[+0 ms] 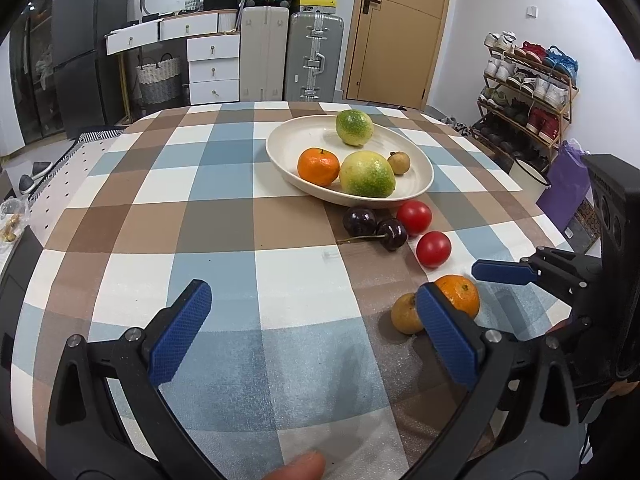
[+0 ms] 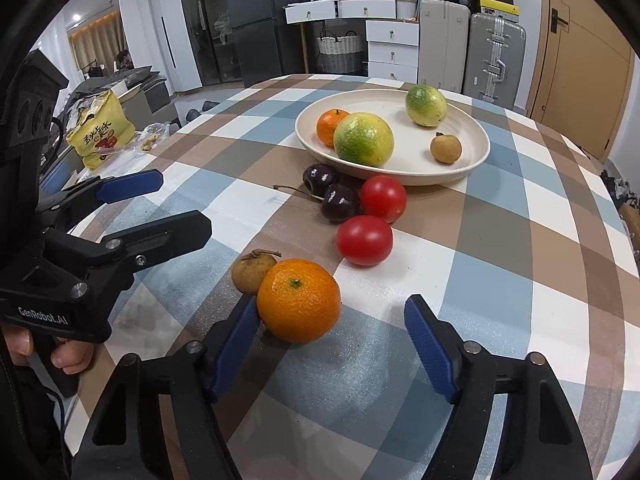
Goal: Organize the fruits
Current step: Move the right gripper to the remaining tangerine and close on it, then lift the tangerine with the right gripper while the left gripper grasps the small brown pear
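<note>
Right gripper point(image 2: 332, 344) fills the bottom of its own view, jaws partway open w/ the loose mandarin point(image 2: 298, 300) between them. Its left pad looks to touch the mandarin's lower-left side; the right pad stands clear, so no grip yet. Small brown longan point(image 2: 253, 272) sits touching the mandarin at upper left, right by the left pad.

Risk, as I judge it: w/ one pad on and the other off, closing could shove the mandarin sideways or roll it out; the left pad could also nudge or pinch the longan.

Left gripper point(image 1: 308, 332), bottom of its view, is wide open, holding nothing, over bare checked cloth point(image 1: 280, 272).

Farther up, mid-frame: two red tomatoes point(image 2: 364, 240) and two dark cherries point(image 2: 340, 202), still on the cloth just below the plate.

Beyond: cream plate point(image 2: 468, 168) w/ a 2nd mandarin point(image 2: 328, 126), two green-yellow fruits point(image 2: 363, 139) and another longan point(image 2: 445, 147). So the task looks part done, six pieces still off the plate.
</note>
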